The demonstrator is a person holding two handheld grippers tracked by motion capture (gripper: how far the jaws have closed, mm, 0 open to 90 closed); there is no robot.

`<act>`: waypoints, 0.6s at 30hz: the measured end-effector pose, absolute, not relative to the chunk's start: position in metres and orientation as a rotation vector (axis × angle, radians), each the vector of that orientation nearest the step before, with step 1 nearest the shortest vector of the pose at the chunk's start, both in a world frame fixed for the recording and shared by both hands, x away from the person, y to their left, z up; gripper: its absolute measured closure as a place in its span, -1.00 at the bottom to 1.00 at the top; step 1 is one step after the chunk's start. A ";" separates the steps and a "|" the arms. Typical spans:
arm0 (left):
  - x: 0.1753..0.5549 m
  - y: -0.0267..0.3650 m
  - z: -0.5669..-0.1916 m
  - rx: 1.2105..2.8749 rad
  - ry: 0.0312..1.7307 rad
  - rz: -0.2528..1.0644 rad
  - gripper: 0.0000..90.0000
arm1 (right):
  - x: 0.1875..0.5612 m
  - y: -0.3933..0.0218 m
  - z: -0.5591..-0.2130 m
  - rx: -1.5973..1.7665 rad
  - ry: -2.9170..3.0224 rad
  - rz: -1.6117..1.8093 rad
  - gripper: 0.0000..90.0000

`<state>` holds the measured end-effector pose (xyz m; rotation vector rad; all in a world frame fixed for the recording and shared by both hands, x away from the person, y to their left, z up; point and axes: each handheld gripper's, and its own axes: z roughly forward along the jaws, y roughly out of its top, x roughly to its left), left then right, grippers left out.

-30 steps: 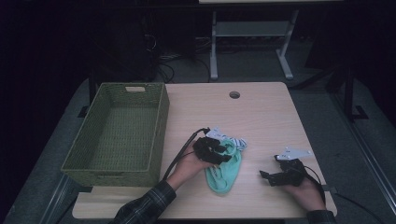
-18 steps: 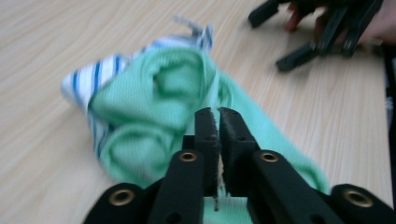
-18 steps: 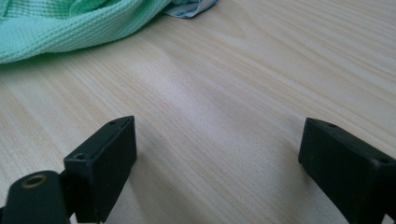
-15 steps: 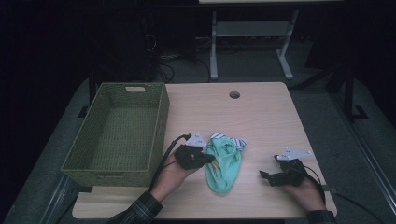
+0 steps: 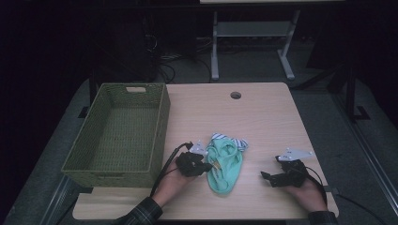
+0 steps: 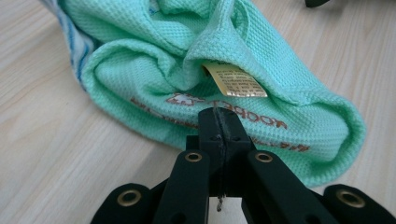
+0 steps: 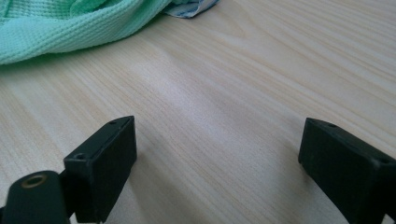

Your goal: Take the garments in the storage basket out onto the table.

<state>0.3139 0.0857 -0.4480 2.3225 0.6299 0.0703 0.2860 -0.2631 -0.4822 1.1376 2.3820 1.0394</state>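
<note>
A mint-green waffle cloth (image 5: 225,169) lies crumpled on the table's front middle, a yellow label (image 6: 235,81) poking from its folds. A blue-and-white striped cloth (image 5: 233,140) peeks out at its far end. My left gripper (image 5: 206,166) sits just left of the green cloth (image 6: 261,56), low over the table. Its jaws are shut, and the left gripper (image 6: 219,116) has its tips right at the cloth's near edge, with no fabric visible between them. My right gripper (image 5: 268,177) rests at the front right, open. Bare wood lies between the right gripper's (image 7: 217,154) jaws.
A green woven basket (image 5: 162,126) stands empty along the left side of the wooden table (image 5: 267,122). A round cable hole (image 5: 235,95) sits near the far edge. A metal stand (image 5: 251,33) is on the floor beyond.
My left gripper has moved left, from over the green cloth to its left edge, and has sunk a little. The cloth stays in place. The right hand has not moved.
</note>
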 end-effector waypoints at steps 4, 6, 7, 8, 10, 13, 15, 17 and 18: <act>0.316 0.080 -0.451 2.316 0.603 0.080 0.95 | 0.286 -0.263 -0.482 1.136 2.383 1.038 -0.76; 0.316 0.077 -0.453 2.332 0.586 0.096 0.93 | 0.286 -0.263 -0.482 1.137 2.382 1.039 -0.75; 0.316 0.075 -0.455 2.328 0.593 0.097 0.93 | 0.286 -0.263 -0.482 1.135 2.382 1.038 -0.76; 0.317 0.075 -0.456 2.352 0.583 0.105 0.93 | 0.286 -0.263 -0.482 1.137 2.382 1.039 -0.75; 0.317 0.073 -0.461 2.390 0.574 0.119 0.93 | 0.286 -0.263 -0.482 1.138 2.382 1.039 -0.75; 0.316 0.074 -0.460 2.384 0.592 0.118 0.93 | 0.286 -0.263 -0.482 1.137 2.382 1.039 -0.75; 0.314 0.078 -0.459 2.397 0.590 0.126 0.92 | 0.286 -0.263 -0.482 1.137 2.382 1.039 -0.75; 0.311 0.083 -0.459 2.394 0.598 0.116 0.91 | 0.286 -0.263 -0.482 1.137 2.382 1.040 -0.75; 0.311 0.085 -0.459 2.399 0.599 0.118 0.91 | 0.286 -0.263 -0.482 1.137 2.382 1.039 -0.75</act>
